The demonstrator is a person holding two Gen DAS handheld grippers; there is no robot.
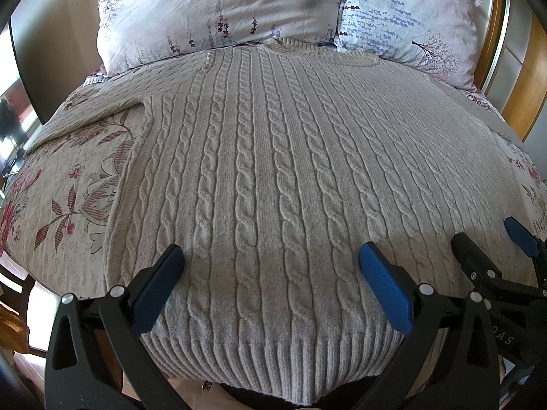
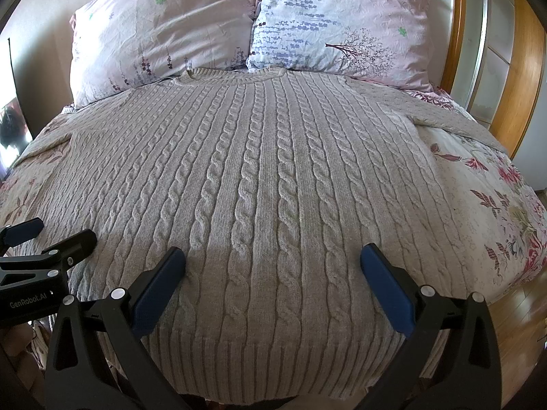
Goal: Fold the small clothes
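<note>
- Looks like the very start, to my eye: the grey cable-knit sweater (image 1: 273, 171) lies flat and unfolded on the bed (image 1: 68, 177), no crease put in yet.
- Left gripper (image 1: 271, 266) hovers over the hem end, jaws spread wide, nothing pinched between them.
- Right gripper (image 2: 273, 266) sits just beside it, over the same hem area, jaws also spread wide & empty.
- Can't tell if the fingertips actually touch the knit or hang just above it.
- Next move, I'd guess: each gripper shifts out toward its own side, pinches a hem corner or a sleeve, then folds inward. Needs a grip on the thick knit w/o bunching the layer under it.
- Sweater lies collar toward the 2 pillows (image 2: 164, 34), neckline just touching or tucked against them; ribbed hem (image 2: 273, 369) hangs at the near bed edge.
- Both sleeves spread outward: left sleeve (image 1: 102, 102) runs off toward the bed's left side, right sleeve (image 2: 454, 116) toward the wooden frame side.
- Knit looks thick, soft, fairly smooth, no big wrinkles; prob. heavy & slumpy when lifted.
- Floral bedspread shows on both sides of the body.
</note>
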